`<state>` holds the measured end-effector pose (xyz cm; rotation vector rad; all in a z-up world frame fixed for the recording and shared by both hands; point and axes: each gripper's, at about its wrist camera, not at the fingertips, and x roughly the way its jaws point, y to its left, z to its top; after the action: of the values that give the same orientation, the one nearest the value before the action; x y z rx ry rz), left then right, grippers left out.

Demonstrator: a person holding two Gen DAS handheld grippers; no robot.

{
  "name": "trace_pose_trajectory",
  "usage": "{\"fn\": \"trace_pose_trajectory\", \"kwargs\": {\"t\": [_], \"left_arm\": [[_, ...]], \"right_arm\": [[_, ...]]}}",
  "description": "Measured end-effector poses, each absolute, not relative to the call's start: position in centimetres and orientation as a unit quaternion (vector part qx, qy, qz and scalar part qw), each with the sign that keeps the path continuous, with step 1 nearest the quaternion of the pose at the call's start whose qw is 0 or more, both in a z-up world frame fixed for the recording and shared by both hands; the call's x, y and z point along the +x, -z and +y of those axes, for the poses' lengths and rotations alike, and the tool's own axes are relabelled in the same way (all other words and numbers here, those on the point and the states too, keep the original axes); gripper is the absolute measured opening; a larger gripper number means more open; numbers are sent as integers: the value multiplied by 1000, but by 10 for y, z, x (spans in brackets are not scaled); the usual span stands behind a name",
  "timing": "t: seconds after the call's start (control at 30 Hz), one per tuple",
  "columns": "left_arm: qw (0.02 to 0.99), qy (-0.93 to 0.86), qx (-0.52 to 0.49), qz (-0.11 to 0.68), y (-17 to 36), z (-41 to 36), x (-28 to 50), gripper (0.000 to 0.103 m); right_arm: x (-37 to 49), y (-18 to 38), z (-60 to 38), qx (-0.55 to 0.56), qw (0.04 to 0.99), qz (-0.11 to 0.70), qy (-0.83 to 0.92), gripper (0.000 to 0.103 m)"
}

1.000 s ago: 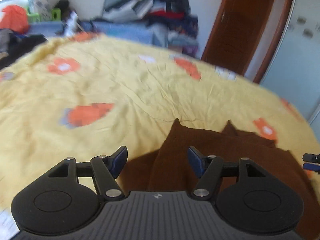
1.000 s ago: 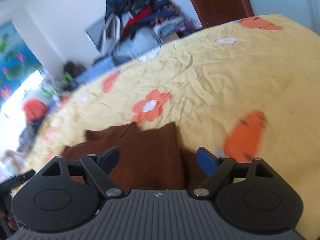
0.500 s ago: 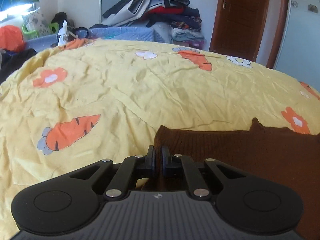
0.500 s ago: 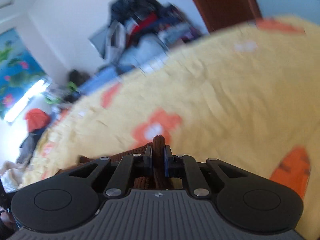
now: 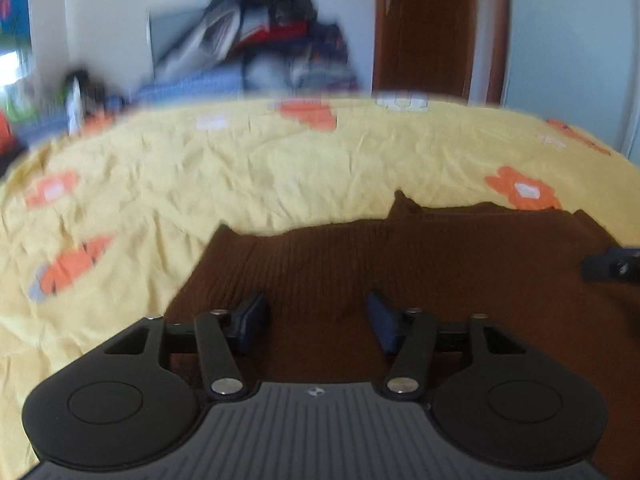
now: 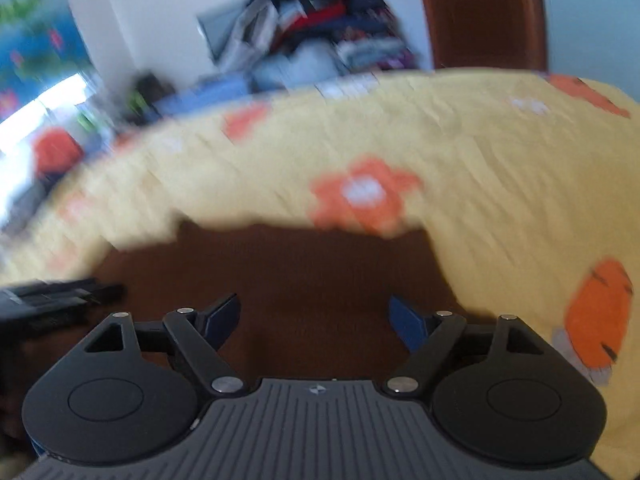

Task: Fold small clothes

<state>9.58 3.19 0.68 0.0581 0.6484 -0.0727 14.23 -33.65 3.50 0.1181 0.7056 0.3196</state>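
Note:
A brown ribbed knit garment lies flat on the yellow bedspread, folded over on itself. My left gripper hovers over its near left part, jaws opening, with no cloth pinched between the blue pads. The right gripper's tip shows at the right edge of the left wrist view. In the right wrist view the same brown garment fills the lower middle. My right gripper is above its right part, jaws opening, pads clear of the cloth. The left gripper shows at the left edge.
The yellow bedspread has orange flower and carrot prints and spreads widely beyond the garment. A pile of clothes is heaped against the far wall. A brown door stands at the back right, with a window and clutter at the far left.
Both grippers were shut on the garment's edge half a second ago; now both stand open and the cloth lies flat on the bed. Both hands have shifted and rolled level.

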Motion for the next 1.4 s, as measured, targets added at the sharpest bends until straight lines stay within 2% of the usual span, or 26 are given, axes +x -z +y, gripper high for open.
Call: {"fn": "trace_pose_trajectory", "kwargs": {"t": [0.03, 0.17, 0.27, 0.33, 0.43, 0.6, 0.73, 0.77, 0.8, 1.0, 1.2, 1.3, 1.4], "left_arm": [[947, 35, 22, 320, -9, 34, 95, 58], [947, 34, 26, 318, -12, 35, 95, 58], [947, 33, 26, 317, -12, 35, 95, 58], [947, 34, 26, 317, -12, 35, 95, 59], [947, 35, 25, 317, -11, 34, 95, 59], [948, 35, 24, 317, -11, 34, 95, 59], [948, 35, 24, 317, -11, 35, 95, 59], [948, 35, 24, 317, -11, 35, 96, 59], [948, 36, 23, 317, -11, 35, 96, 59], [952, 18, 9, 307, -14, 34, 85, 60], [944, -7, -157, 291, -35, 97, -9, 70], [918, -15, -252, 305, -33, 127, -61, 84], [884, -6, -328, 332, -18, 139, -93, 84]], "right_arm": [[141, -35, -346, 78, 924, 339, -158, 73], [139, -48, -355, 101, 918, 358, -137, 73], [126, -65, -340, 83, 926, 339, -143, 81], [124, -64, -329, 64, 928, 334, -155, 98], [138, -35, -327, 26, 921, 363, -140, 101], [135, -33, -329, 21, 925, 349, -152, 103], [122, -40, -325, 8, 929, 350, -123, 95], [116, -42, -325, 1, 930, 347, -117, 97], [110, -40, -325, -10, 931, 345, -115, 103], [115, -28, -324, -35, 932, 347, -100, 103], [100, -36, -338, 7, 941, 326, -84, 103], [72, -50, -353, 67, 947, 310, -59, 103], [35, -60, -361, 115, 945, 292, -95, 103]]}}
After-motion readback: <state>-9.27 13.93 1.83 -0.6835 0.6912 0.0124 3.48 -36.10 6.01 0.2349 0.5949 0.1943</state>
